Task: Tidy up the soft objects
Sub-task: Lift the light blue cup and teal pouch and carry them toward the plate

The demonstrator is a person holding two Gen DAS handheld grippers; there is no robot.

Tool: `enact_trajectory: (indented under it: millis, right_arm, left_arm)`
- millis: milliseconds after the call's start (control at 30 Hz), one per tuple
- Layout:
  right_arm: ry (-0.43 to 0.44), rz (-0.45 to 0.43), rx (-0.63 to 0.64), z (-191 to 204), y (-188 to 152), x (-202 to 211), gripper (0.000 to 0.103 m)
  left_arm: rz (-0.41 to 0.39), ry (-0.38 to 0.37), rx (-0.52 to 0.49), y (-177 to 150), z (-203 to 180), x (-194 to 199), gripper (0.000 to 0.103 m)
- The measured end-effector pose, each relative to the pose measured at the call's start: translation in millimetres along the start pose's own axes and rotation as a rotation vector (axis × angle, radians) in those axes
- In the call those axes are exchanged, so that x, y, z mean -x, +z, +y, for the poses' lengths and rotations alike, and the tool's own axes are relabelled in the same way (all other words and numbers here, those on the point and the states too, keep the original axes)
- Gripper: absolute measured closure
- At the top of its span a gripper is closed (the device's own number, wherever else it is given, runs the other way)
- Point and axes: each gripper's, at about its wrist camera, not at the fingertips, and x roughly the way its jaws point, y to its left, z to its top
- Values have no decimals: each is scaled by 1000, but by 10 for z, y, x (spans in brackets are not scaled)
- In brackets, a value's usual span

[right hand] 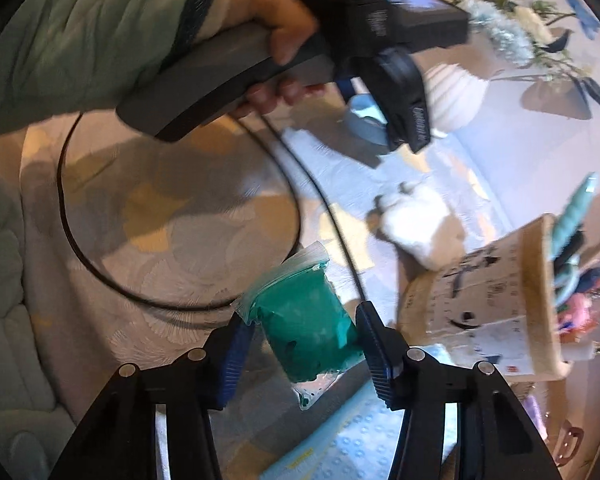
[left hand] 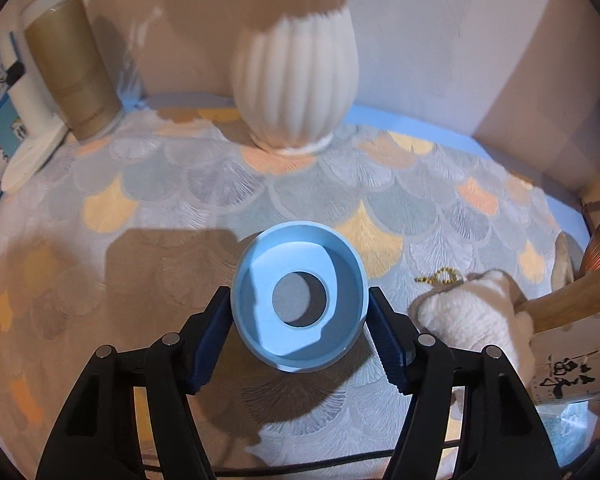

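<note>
My left gripper (left hand: 298,320) is shut on a light blue, bowl-shaped ring (left hand: 340,280) with a round hole in its floor. Both blue pads press its outer wall, and its shadow falls on the cloth below. In the right wrist view, my right gripper (right hand: 302,332) is shut on a clear zip bag of teal putty (right hand: 304,312), with a pad against each side. A white plush toy (left hand: 468,312) with a gold bead chain lies to the right of the ring. It also shows further back in the right wrist view, plush toy (right hand: 416,216).
The patterned tablecloth (left hand: 180,208) carries a white ribbed vase (left hand: 296,76) at the back and a brown cylinder (left hand: 72,68) at the back left. A paper bag with black calligraphy (right hand: 492,300) stands on the right. A black cable (right hand: 180,304) loops over the cloth. A hand (right hand: 284,20) holds the left gripper's handle.
</note>
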Motion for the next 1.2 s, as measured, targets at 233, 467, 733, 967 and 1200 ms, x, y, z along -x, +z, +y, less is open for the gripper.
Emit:
enact_trajectory:
  millis: [233, 467, 733, 967, 1200]
  right_arm:
    - [-165, -144, -90, -265, 17, 342, 52]
    - [-189, -261, -130, -326, 264, 650, 52]
    - [-321, -387, -243, -597, 587, 830, 52]
    - [-497, -410, -508, -1267, 259, 1356, 52]
    - [-682, -417, -902, -1865, -610, 1777, 51]
  left_arm:
    - [-101, 12, 35, 104, 184, 479, 39]
    - [-205, 45, 123, 177, 440, 1071, 39]
    - [-301, 77, 143, 174, 535, 1689, 39]
    - [-467, -28, -13, 487, -73, 2256, 39]
    - [-502, -216, -268, 690, -1178, 2363, 38]
